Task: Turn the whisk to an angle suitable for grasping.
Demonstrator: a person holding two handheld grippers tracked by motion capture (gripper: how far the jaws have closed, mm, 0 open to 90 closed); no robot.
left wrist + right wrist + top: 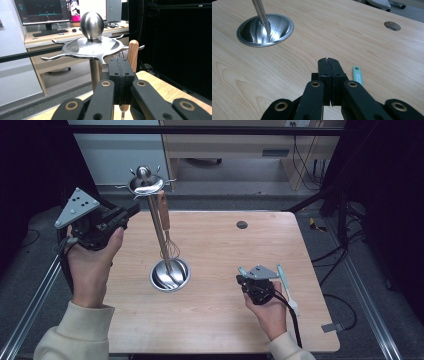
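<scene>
The whisk hangs by its wooden handle from a hook of the steel utensil stand at centre frame, wire head down near the stand's base dish. Both the left gripper, level with the stand's top at upper left, and the right gripper, at lower right just beside a mint-handled tool, are clenched on nothing. The whisk is judged light and rigid at the handle with springy, slippery wires, so take hold on the wooden handle.

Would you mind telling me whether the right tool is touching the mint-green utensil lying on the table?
Apart. In the right gripper view, the right tool is shut on nothing, and a strip of bare table shows between its tips and the mint-green utensil.
</scene>
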